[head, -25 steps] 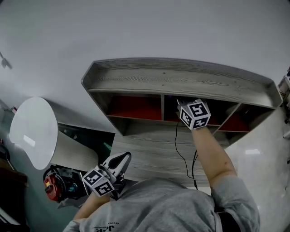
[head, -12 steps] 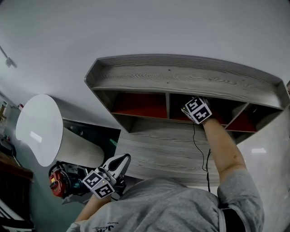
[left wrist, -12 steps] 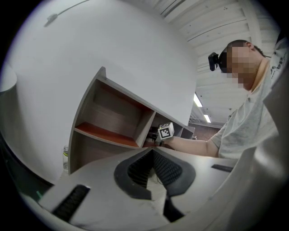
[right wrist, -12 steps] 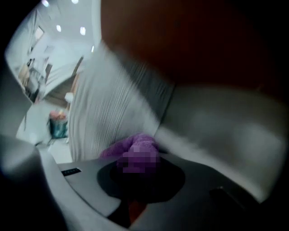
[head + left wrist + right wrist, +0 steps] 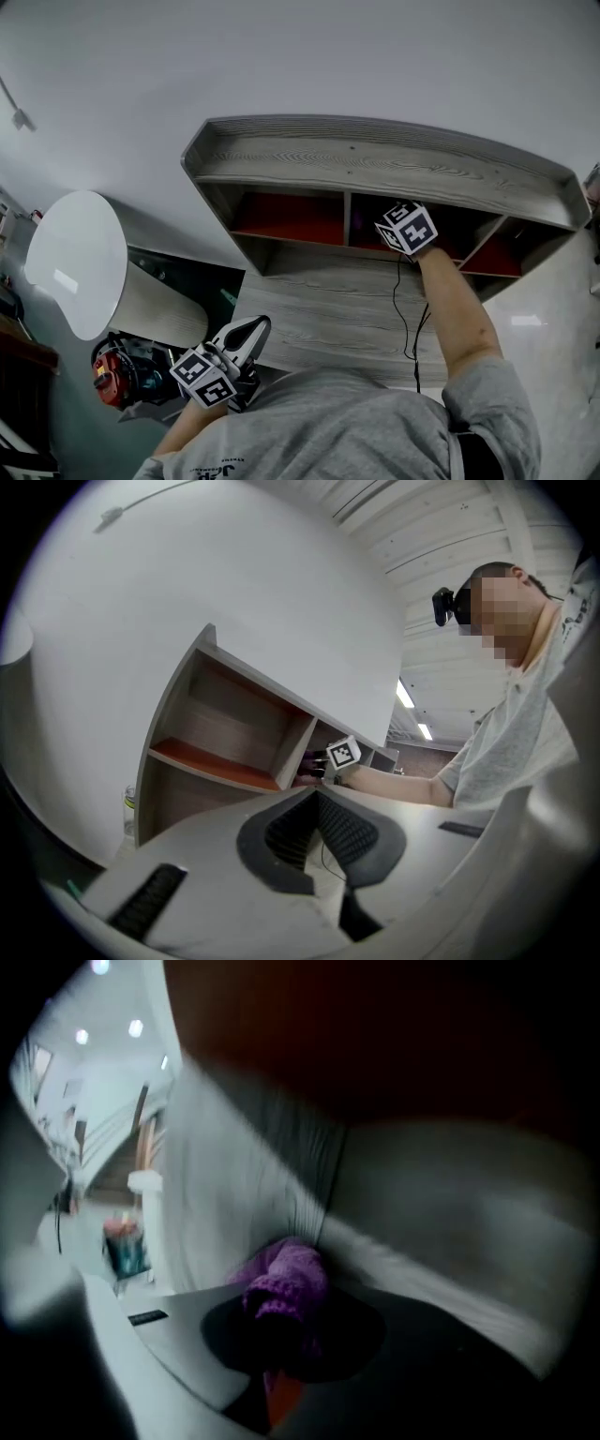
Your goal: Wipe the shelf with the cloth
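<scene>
A grey wood-grain shelf unit [image 5: 375, 169] with red-floored compartments hangs on the white wall. My right gripper [image 5: 386, 228] reaches into the middle compartment, its marker cube at the opening. In the right gripper view it [image 5: 286, 1312] is shut on a purple cloth [image 5: 284, 1282], which is pressed into the corner where the grey divider [image 5: 246, 1185] meets the back panel. My left gripper [image 5: 253, 330] hangs low by the person's torso, away from the shelf; its jaws [image 5: 317, 808] are shut with nothing between them. From there the shelf [image 5: 225, 724] and the right gripper's cube [image 5: 343, 754] show.
A lower grey shelf board [image 5: 328, 309] juts out under the compartments. A round white table top [image 5: 75, 262] stands at the left, with a red tool [image 5: 111, 373] and dark gear below it. A black cable [image 5: 408, 309] trails from the right arm.
The right gripper has pushed a little deeper into the middle compartment with the cloth. The head view has shifted slightly. The left gripper has stayed where it was.
</scene>
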`<act>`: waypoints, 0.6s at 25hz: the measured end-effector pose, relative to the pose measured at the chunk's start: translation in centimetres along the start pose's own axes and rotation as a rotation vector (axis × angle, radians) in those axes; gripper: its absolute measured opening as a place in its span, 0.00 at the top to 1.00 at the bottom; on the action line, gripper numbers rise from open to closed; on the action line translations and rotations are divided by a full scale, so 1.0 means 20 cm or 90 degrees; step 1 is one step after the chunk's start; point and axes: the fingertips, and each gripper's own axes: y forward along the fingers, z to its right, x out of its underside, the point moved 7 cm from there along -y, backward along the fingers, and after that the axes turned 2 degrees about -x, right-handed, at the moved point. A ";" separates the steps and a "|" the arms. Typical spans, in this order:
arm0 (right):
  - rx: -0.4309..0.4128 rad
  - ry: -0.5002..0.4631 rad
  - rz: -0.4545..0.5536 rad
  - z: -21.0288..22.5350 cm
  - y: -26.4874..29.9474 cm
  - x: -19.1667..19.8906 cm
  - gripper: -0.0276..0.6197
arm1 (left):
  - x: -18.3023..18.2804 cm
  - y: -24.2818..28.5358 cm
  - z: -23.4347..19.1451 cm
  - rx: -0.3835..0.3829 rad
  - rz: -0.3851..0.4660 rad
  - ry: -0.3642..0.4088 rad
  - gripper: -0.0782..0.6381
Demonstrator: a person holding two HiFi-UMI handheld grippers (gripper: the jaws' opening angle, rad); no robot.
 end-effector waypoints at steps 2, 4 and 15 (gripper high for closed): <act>-0.005 0.101 0.152 -0.05 -0.20 -0.08 0.86 | 0.00 -0.01 0.00 0.001 0.004 0.001 0.87; -0.033 0.184 0.291 -0.10 -0.36 -0.16 0.86 | -0.01 -0.02 0.00 0.000 0.007 0.000 0.87; -0.098 0.303 0.330 -0.16 -0.39 -0.32 0.86 | 0.03 -0.01 0.03 0.013 0.000 -0.028 0.87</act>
